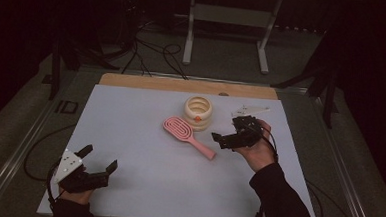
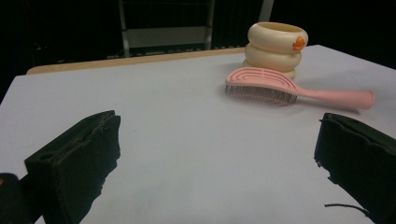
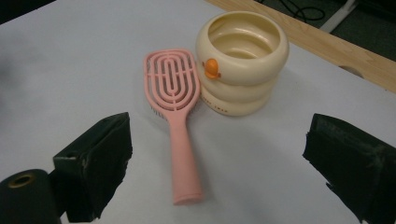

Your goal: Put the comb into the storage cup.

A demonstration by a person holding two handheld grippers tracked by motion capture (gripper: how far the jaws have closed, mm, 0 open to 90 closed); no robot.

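Black two-jaw left gripper (image 1: 99, 162) with grey three-cornered plate, black right gripper (image 1: 228, 132) trailing a black cable, dark long sleeve (image 1: 281, 201), worn jaw pads

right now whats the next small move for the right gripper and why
Probably ease the right gripper forward and down so its jaws straddle the pink brush handle. The jaws stand wide open, the handle end points toward them in the right gripper view, and the brush lies flat beside the cream holder. The left gripper waits far off.
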